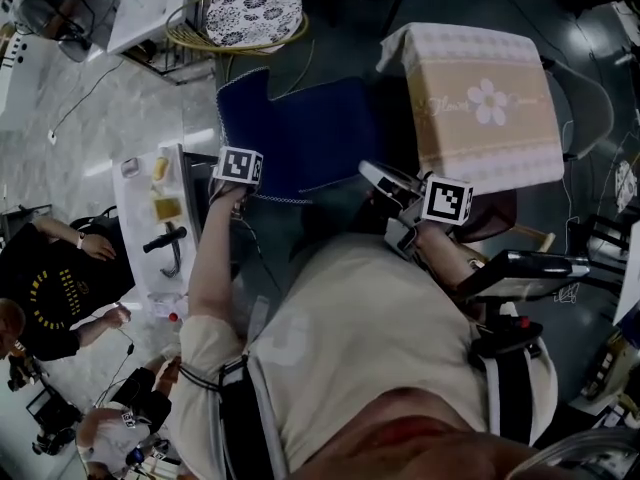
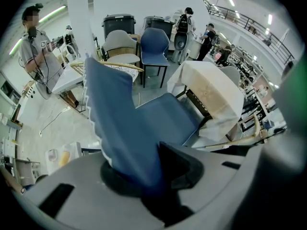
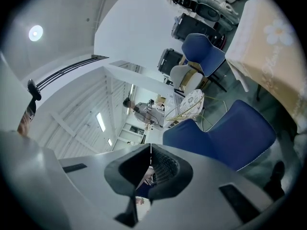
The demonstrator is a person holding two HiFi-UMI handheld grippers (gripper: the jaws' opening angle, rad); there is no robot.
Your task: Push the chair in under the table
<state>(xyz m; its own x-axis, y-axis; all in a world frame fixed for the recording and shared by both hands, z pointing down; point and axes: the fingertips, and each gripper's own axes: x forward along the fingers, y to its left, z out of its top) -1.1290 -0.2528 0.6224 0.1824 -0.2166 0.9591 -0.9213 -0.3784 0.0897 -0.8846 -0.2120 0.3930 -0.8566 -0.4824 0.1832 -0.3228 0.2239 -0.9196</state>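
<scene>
The blue chair point(image 1: 310, 138) stands in front of me, its seat facing the table point(image 1: 485, 103) with the beige flowered cloth. My left gripper point(image 1: 235, 182) points steeply down at the top edge of the backrest. In the left gripper view the blue backrest point(image 2: 120, 119) runs down between the jaws of the left gripper point(image 2: 144, 176), which is shut on it. My right gripper point(image 1: 375, 175) hovers by the seat's right side, close to the table's near corner. In the right gripper view the right gripper point(image 3: 149, 169) is shut with nothing held, and the chair point(image 3: 240, 128) and table point(image 3: 268, 47) lie beyond it.
A round patterned wicker stool point(image 1: 253, 13) stands behind the chair. A narrow white table point(image 1: 155, 228) with small items is at the left, with seated people point(image 1: 50, 278) beside it. More chairs point(image 2: 154, 44), dark bins point(image 2: 118, 23) and a standing person point(image 2: 36, 47) are farther off.
</scene>
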